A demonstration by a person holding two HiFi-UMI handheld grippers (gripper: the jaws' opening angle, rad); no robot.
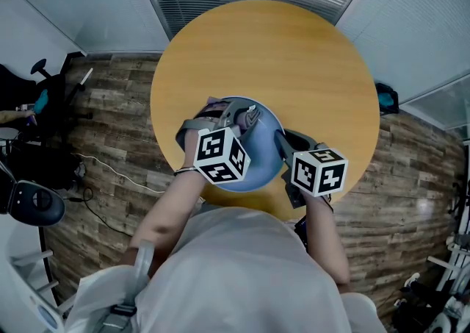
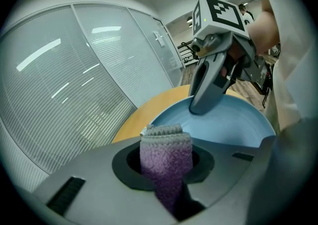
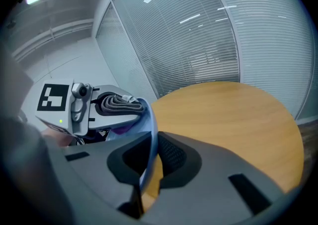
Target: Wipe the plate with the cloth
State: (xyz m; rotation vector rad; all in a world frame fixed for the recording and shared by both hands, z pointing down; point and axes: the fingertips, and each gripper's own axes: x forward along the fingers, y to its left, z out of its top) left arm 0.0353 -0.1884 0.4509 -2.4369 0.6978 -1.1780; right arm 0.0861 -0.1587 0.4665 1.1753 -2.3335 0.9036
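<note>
Right gripper [image 1: 282,142] pinches the plate's [image 1: 266,165] rim; left gripper [image 1: 242,117] clamps the folded cloth [image 2: 166,150], its length pointing into the plate.

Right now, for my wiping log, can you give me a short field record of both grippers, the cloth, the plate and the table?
left gripper: shut on the folded purple-grey cloth
right gripper: shut on the rim of the plate
plate: blue, held tilted over the near side of the table
cloth position: close to the plate's inner face; contact not clear
table: round, wooden
</note>
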